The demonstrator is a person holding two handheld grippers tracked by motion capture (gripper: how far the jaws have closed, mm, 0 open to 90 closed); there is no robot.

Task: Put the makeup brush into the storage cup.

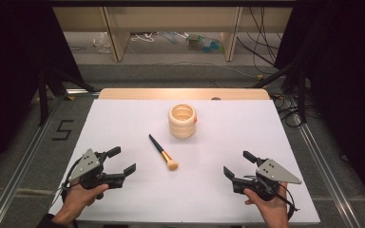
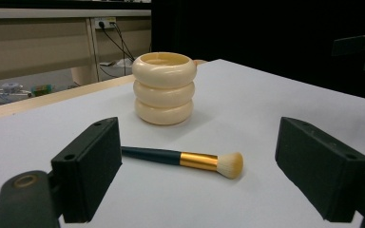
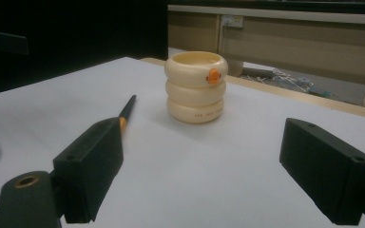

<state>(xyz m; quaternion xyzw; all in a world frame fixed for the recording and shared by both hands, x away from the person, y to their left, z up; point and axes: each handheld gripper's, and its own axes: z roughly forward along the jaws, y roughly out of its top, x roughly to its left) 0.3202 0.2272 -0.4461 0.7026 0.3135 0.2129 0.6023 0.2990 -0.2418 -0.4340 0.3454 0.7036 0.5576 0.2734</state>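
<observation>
The white table (image 1: 123, 123) is lying under everything. I am holding my left gripper (image 1: 121, 161) and my right gripper (image 1: 236, 165) low at its near corners, jaws spread and empty. The cream ringed cup (image 1: 182, 121) is standing upright mid-table. Just before it the brush (image 1: 163, 153) is lying flat, its handle pointing far-left, its bristles near-right.

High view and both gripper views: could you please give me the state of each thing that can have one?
Makeup brush: lying flat on the white table, untouched, bristles toward the person.
Cream ringed holder: upright, open at the top, standing apart from the brush.
Left hand-held gripper: open, holding nothing.
Right hand-held gripper: open, holding nothing.
</observation>
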